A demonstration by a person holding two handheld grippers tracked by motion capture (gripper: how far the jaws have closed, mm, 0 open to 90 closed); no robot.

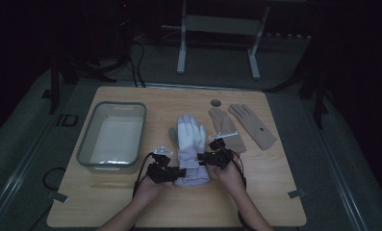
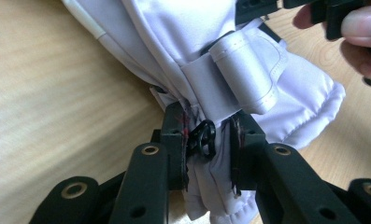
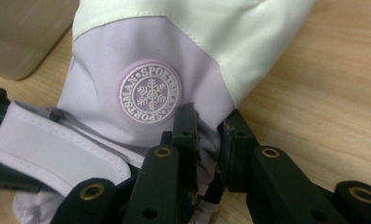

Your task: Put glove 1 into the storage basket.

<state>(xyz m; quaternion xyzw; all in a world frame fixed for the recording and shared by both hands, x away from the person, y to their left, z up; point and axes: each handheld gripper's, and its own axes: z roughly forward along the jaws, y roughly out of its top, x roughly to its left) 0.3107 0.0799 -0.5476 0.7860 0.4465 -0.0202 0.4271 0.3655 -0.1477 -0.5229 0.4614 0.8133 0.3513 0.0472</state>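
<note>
Hands come in from the near edge of the wooden table (image 1: 256, 202), each holding a black gripper at the cuff end of a white-and-lilac ski glove (image 1: 191, 147). The left gripper (image 1: 178, 174) has its jaws clamped on a fold of the glove's cuff fabric; in the left gripper view a small black clip (image 2: 203, 139) on the cuff sits between the pads, with the lilac wrist strap (image 2: 244, 77) just above them. The right gripper (image 1: 204, 158) meets the glove from the opposite side, its jaws pinched on gathered fabric at the wrist, just below a round snowflake badge (image 3: 150, 93) sewn on the lilac panel. No earlier frame is at hand, so only the grip itself can be told — both pairs of pads press on cloth.

The glove lies flat at the middle of the table, cuff toward the person, fingers pointing away. Just left of it stands a grey plastic bin (image 1: 85, 147), near the left gripper. Farther off to the right, two tan gloves (image 1: 241, 126) lie side by side, fingers away, the nearer one close to the right gripper. Beyond them a round cable hole (image 1: 216, 103) is cut in the tabletop near its far edge. Past the table, a white metal frame (image 1: 217, 43) stands on the dark floor.
</note>
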